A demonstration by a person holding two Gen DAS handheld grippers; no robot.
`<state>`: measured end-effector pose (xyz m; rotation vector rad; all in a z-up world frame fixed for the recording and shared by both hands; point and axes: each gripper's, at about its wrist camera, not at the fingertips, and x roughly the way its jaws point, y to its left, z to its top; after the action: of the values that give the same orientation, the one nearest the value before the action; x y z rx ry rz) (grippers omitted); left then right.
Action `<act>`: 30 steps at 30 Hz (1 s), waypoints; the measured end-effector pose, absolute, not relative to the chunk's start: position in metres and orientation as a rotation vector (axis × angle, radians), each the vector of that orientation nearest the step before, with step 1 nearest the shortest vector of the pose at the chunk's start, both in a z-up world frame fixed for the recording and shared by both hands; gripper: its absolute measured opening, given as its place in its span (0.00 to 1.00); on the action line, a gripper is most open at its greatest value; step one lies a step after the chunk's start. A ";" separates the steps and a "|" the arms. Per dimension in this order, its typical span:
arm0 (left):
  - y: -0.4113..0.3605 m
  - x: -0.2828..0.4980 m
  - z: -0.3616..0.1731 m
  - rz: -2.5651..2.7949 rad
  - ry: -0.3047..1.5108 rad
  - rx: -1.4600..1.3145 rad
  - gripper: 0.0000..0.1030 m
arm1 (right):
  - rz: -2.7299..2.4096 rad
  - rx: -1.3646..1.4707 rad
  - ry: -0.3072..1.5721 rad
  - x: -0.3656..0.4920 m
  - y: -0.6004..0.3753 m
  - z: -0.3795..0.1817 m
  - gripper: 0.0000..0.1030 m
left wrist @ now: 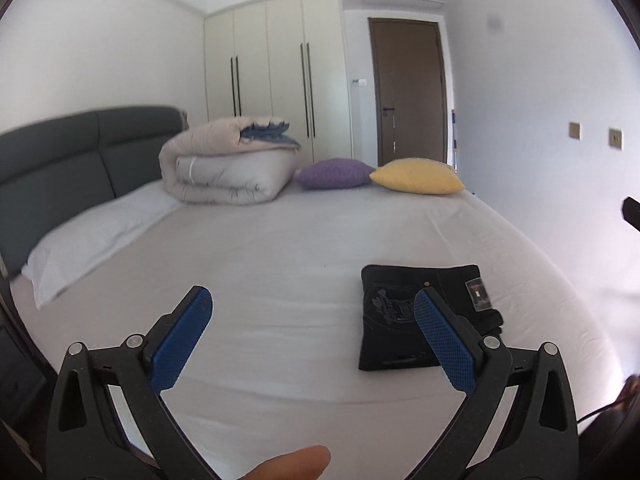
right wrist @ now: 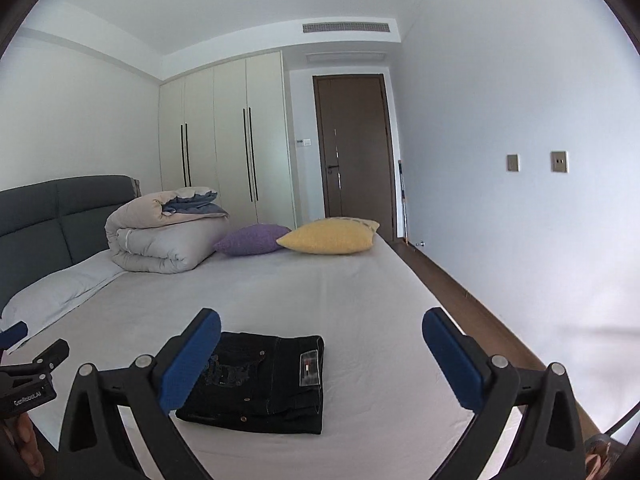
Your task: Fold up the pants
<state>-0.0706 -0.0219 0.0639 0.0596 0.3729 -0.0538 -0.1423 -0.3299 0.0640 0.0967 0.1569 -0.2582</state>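
The folded black denim pants (right wrist: 260, 380) lie flat on the white bed sheet (right wrist: 320, 288), a compact rectangle with rivets, stitched pocket emblem and a clear tag on top. From the right gripper (right wrist: 322, 332) they sit at 7 o'clock, behind its left blue pad. From the left gripper (left wrist: 312, 304) they sit at 3 o'clock, behind the right pad. Both grippers gape wide, holding nothing.

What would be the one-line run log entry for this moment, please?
task: fold pants | pants: folded, flat on bed | left gripper: open, empty | right gripper: open, empty | contact: none
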 end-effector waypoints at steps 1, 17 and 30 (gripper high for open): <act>-0.018 -0.073 0.067 -0.052 0.401 0.036 1.00 | -0.258 0.088 0.150 -0.147 -0.327 0.070 1.00; -0.033 -0.079 0.031 -0.108 0.570 0.028 1.00 | -0.246 0.255 0.506 -0.130 -0.321 0.006 1.00; -0.037 -0.041 -0.013 -0.120 0.660 0.021 1.00 | -0.209 0.182 0.560 -0.114 -0.299 -0.012 1.00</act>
<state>-0.0408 -0.0370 -0.0125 0.0213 0.6603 -0.1196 -0.1143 -0.2994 -0.0119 0.1820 0.5599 -0.2094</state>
